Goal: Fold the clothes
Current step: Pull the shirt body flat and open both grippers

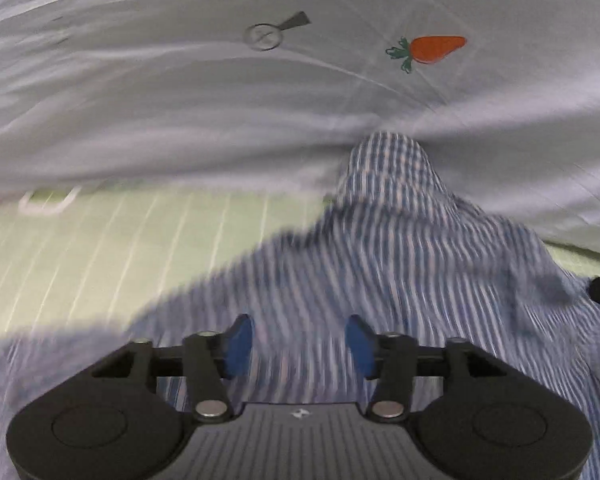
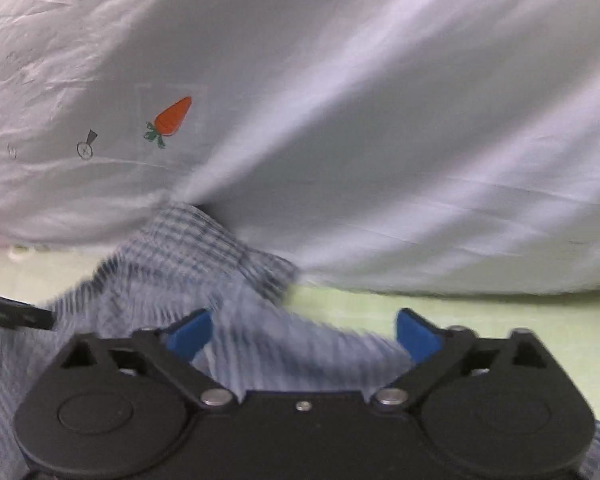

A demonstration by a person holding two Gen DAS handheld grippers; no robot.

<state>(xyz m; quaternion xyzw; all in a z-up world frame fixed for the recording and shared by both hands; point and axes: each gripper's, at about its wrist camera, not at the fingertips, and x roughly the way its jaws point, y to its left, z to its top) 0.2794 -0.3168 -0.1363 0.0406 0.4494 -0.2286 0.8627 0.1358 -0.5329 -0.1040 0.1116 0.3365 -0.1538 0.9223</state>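
The blue-striped shirt (image 1: 400,264) is lying rumpled on the pale green lined sheet (image 1: 112,232), directly under and ahead of both tongs, with one bunched end running forward until it is touching the white quilt (image 1: 220,120) that carries the carrot print (image 1: 432,50). The left gripper (image 1: 298,344) is hovering over the cloth with its blue pads standing moderately apart and nothing between them. The right gripper (image 2: 302,334) is standing wider, its jaws spread over a loose edge of the shirt where the fabric is giving way to bare sheet on its right; nothing is being pinched there either. A dark bar, seemingly part of the other tool, is poking in at the edge of each view, so the two tongs are working close beside each other.

Both pictures are smeared by motion, so seams and the collar are not showing clearly, and whether this heap is waiting to be spread or is midway through a fold cannot be told.

For a clean grasp, each tong should be settling on a single layer at an outer edge, pads closing across the fabric rather than into a wad, and the two grips should be staying well apart so the cloth is hanging taut between them. The bunched end should be kept off the quilt so it is not dragging
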